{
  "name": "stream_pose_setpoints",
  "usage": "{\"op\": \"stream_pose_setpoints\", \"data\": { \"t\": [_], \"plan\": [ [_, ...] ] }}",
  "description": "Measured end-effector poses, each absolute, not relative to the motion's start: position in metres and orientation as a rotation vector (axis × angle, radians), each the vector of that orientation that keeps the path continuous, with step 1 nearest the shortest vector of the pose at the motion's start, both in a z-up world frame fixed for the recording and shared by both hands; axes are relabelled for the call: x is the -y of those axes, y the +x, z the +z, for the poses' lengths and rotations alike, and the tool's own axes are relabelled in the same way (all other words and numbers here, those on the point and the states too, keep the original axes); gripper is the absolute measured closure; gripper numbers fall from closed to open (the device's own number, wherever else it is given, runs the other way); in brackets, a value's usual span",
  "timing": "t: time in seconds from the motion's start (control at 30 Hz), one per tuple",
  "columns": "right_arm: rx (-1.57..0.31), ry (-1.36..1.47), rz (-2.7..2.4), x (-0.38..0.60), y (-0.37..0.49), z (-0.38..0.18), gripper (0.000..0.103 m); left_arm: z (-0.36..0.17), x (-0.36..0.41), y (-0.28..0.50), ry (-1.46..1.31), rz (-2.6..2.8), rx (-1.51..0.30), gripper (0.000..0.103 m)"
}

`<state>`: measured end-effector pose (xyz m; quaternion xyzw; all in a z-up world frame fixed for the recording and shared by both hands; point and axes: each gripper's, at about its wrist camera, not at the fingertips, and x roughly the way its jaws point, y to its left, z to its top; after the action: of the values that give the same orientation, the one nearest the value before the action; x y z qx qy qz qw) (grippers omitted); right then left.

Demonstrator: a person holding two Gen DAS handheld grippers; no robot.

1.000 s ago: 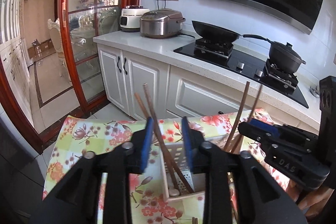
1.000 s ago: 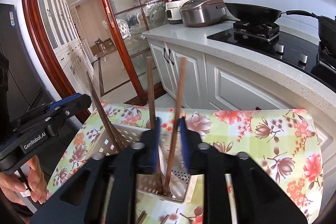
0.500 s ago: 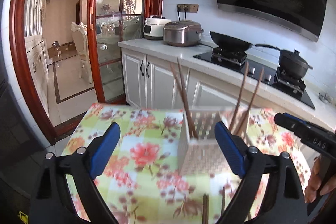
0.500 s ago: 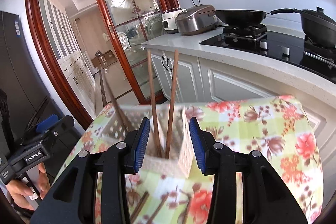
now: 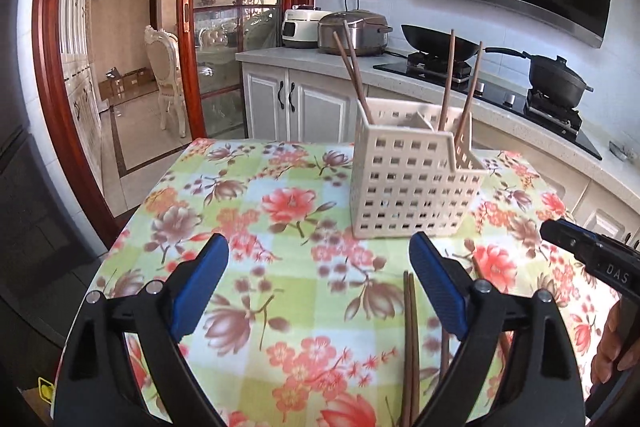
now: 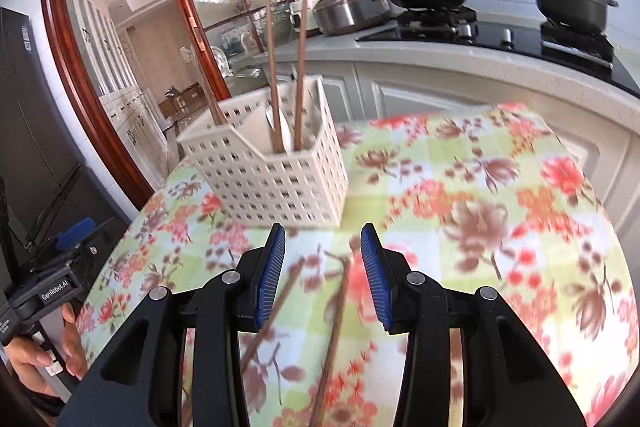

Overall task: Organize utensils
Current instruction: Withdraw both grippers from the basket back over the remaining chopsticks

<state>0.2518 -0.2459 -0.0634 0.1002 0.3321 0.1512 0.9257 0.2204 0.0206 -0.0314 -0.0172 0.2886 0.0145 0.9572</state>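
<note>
We've got the white utensil basket (image 5: 416, 183) on the far part of the floral tablecloth (image 5: 248, 211), four chopsticks (image 5: 354, 71) standing in it. Both our left gripper (image 5: 318, 291) and right gripper (image 6: 322, 275) gape, empty, above loose chopsticks (image 6: 334, 331) on the near cloth.

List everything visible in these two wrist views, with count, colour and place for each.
perforated plastic utensil basket: one, cream, on the table
standing wooden chopsticks: four, brown, two pairs in the basket
loose wooden chopsticks: several, brown, flat on the cloth
floral tablecloth: one, green with red flowers, covering the table
rice cookers: two, steel and white, on the counter
frying pan: one, black, on the hob
lidded pot: one, black, on the hob
left gripper: black with blue pads, open
right gripper: black with blue pads, open
</note>
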Motion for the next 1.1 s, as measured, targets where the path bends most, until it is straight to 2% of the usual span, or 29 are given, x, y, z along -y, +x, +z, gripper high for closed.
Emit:
{"op": "stream_pose_setpoints", "data": {
  "t": [0.6,1.1],
  "plan": [
    [-0.761,0.139,0.249,0.238,0.234,-0.107,0.064,-0.092,-0.021,0.192,-0.064,0.021,-0.665,0.011],
    [-0.86,0.064,0.205,0.214,0.25,-0.137,0.064,-0.117,-0.034,0.198,-0.091,0.031,-0.72,0.011]
  ]
}}
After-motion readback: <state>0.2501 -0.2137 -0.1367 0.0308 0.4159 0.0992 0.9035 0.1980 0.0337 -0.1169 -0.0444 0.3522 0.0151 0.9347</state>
